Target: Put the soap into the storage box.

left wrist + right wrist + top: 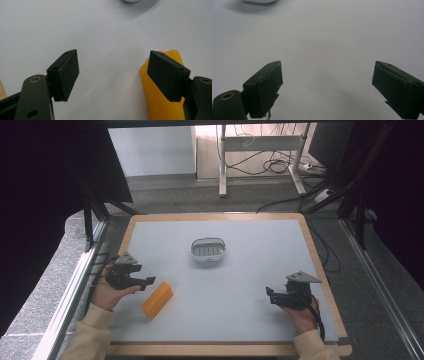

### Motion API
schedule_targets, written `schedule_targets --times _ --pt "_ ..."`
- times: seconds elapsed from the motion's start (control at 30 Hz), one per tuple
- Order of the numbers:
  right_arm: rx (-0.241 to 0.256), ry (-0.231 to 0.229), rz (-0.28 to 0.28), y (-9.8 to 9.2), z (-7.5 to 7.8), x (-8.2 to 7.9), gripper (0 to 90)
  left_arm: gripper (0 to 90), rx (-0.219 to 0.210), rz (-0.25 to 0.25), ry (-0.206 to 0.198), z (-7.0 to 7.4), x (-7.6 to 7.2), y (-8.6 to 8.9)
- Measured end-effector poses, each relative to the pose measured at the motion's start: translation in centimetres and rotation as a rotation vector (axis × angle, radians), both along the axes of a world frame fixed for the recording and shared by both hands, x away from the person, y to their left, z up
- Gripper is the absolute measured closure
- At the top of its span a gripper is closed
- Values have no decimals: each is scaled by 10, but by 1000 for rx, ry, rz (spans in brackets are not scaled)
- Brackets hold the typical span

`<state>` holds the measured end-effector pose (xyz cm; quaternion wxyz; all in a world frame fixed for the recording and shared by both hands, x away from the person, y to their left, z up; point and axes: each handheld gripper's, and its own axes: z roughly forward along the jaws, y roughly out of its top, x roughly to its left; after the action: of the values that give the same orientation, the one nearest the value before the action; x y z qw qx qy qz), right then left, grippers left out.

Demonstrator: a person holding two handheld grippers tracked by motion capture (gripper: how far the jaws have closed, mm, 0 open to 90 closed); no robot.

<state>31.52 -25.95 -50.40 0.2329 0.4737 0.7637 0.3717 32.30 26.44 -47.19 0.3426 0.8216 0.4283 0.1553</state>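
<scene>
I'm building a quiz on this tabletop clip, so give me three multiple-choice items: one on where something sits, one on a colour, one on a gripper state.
1. Where does the orange block lie?
A. beside the left gripper
B. inside the white basket
C. under the right gripper

2. What colour is the table mat?
A. green
B. pale grey
C. red

3. How do the left gripper's jaws stand?
A. shut on the block
B. shut on nothing
C. open

Answers: 1 A, the high view shows the block on the mat just off the left gripper's tips. 2 B, the mat reads pale grey inside its wooden border. 3 C, the left gripper view shows a wide gap between the jaws, with the block beside one jaw.
</scene>
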Motion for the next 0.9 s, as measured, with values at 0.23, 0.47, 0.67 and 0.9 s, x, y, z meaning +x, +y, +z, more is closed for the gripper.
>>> schedule_targets --times 0.23,0.47,0.67,0.9 --pt "-4 -30 28 -4 2 -8 137 249 11 -22 2 3 -2 -4" --pt "-15 -33 19 -2 2 -9 138 252 1 -3 4 5 -6 2" --pt "-26 -33 11 -1 -1 -6 139 247 12 -18 12 5 -7 1" --pt "-7 -30 14 -2 -2 -7 146 240 12 4 12 9 -8 2"
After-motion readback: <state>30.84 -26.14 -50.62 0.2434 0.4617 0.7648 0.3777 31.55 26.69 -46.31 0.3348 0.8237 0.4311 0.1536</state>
